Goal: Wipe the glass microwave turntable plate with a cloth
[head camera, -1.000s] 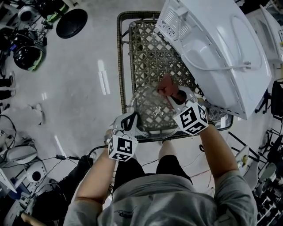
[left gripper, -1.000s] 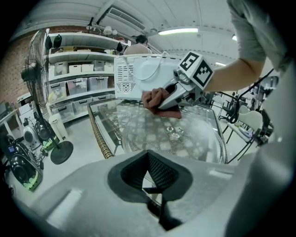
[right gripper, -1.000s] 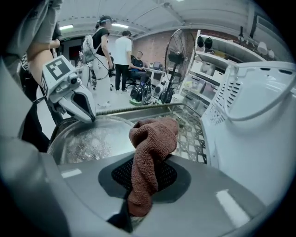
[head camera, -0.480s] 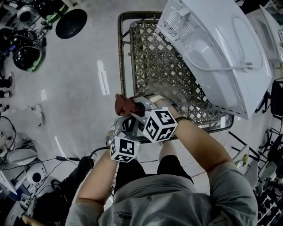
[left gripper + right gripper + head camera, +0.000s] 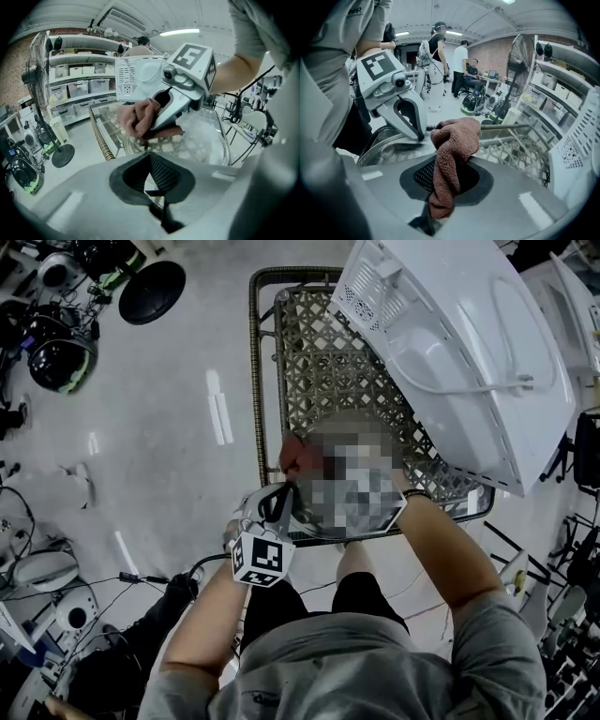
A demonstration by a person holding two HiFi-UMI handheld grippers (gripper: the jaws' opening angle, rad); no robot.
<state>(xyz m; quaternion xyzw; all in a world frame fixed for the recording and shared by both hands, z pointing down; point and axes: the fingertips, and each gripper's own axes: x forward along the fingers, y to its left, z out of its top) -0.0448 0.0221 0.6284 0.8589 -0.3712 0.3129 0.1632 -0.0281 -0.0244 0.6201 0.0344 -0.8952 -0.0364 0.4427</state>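
Brown cloth (image 5: 452, 154) clenched in right hand-held gripper (image 5: 154, 125), on glass plate (image 5: 206, 136), left hand-held gripper (image 5: 151, 164) pinching rim

The cloth (image 5: 452, 154) is red-brown terry, rough and matt. The glass plate (image 5: 211, 136) is clear and glossy, with pale reflections. The table (image 5: 319, 362) top is a woven lattice, matt, like rattan. The microwave (image 5: 459, 343) shell is white, smooth and slightly glossy. The floor (image 5: 169, 427) is grey and shiny.

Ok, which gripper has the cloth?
The right gripper, with the brown cloth pinched in its jaws; the left gripper clamps the plate rim instead.
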